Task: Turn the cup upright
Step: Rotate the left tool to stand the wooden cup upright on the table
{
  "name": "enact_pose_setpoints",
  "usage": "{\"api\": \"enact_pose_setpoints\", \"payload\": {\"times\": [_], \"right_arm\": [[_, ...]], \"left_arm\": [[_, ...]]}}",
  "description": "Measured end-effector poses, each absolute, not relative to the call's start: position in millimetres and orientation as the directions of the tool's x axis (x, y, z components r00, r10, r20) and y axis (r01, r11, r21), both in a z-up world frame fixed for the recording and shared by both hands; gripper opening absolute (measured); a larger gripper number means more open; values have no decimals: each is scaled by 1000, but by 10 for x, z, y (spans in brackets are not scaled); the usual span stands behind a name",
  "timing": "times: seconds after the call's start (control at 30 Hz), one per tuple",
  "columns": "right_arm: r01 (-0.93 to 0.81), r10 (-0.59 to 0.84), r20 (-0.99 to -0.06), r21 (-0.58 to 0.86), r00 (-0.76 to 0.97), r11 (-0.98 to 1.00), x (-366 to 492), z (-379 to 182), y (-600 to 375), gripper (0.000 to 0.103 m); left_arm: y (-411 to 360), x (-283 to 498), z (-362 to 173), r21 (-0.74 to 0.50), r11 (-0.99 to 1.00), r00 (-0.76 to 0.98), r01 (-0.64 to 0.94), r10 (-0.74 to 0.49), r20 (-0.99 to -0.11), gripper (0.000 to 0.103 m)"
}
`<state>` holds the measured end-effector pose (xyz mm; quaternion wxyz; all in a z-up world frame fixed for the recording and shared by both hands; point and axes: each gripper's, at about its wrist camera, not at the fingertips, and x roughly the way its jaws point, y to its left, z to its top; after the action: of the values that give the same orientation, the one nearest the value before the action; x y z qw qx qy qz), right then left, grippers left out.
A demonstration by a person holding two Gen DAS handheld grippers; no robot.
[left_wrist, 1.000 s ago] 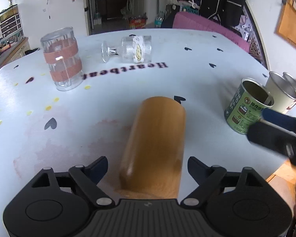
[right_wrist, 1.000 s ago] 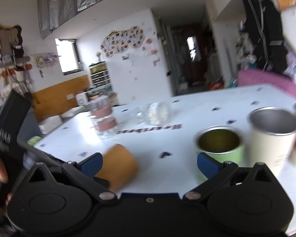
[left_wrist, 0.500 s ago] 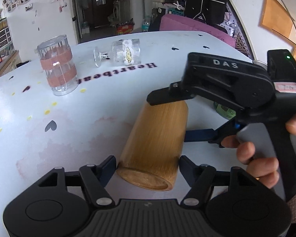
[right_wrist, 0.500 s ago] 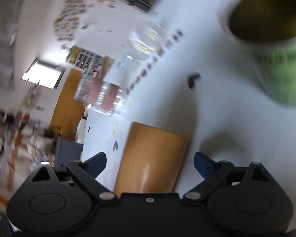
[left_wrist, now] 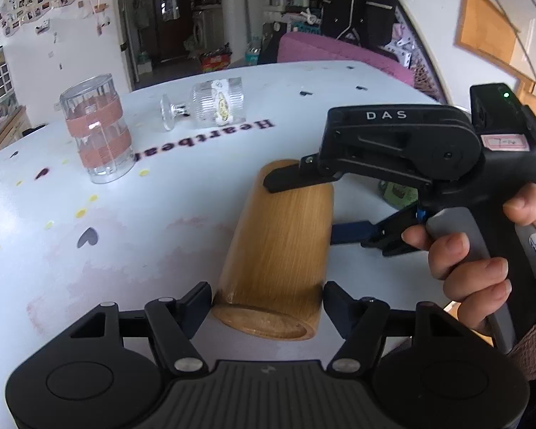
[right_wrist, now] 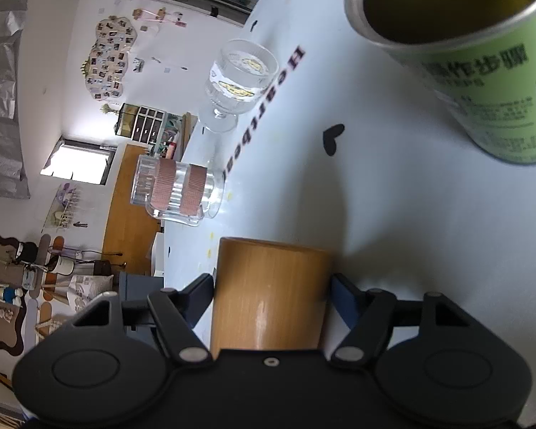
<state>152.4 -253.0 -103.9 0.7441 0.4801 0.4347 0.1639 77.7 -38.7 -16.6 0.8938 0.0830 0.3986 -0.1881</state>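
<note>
Now, notes at this frame.

Cup: the wooden cup lies on its side on the table; solid base end faces the left gripper, the other end points away toward the glasses.

Right gripper: fingers pinch the cup across its body, one finger on top, the blue one low at the side.

Change, right: a second ago it hung off to the side above the table; half a second ago it straddled the cup with gaps either side. Those gaps are gone.

Left gripper: fingers spread, flanking the base end; the left fingertip looks just at the wall, the right one clear of it.

Change, left: it has edged closer to the base; opening unchanged.

Meaning: grasp looks made, so the tilt to upright can start. Cup not yet lifted.

Bystanders: banded glass upright, goblet on its side, green can near the right gripper; all apart from the cup.

Risk: smooth wall may slip in the pinch while it turns.
</note>
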Motion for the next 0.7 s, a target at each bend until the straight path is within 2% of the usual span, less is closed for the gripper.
{"api": "enact_pose_setpoints", "payload": {"times": [0.17, 0.37, 0.57, 0.7], "right_arm": [[-6, 580, -471, 773, 664, 634, 1402, -697, -2452, 72], [-259, 476, -424, 473, 770, 842, 1094, -259, -2248, 72], [-386, 445, -412, 222, 795, 895, 827, -206, -2035, 71], [-428, 433, -414, 109, 801, 897, 722, -181, -1889, 71]], "left_arm": [[-434, 763, -226, -3, 890, 650, 455, -334, -682, 69], [-490, 654, -378, 25, 871, 708, 491, -382, -593, 69], [-483, 466, -575, 80, 858, 763, 508, -405, -503, 68], [-405, 487, -666, 70, 876, 799, 478, -400, -449, 60]]}}
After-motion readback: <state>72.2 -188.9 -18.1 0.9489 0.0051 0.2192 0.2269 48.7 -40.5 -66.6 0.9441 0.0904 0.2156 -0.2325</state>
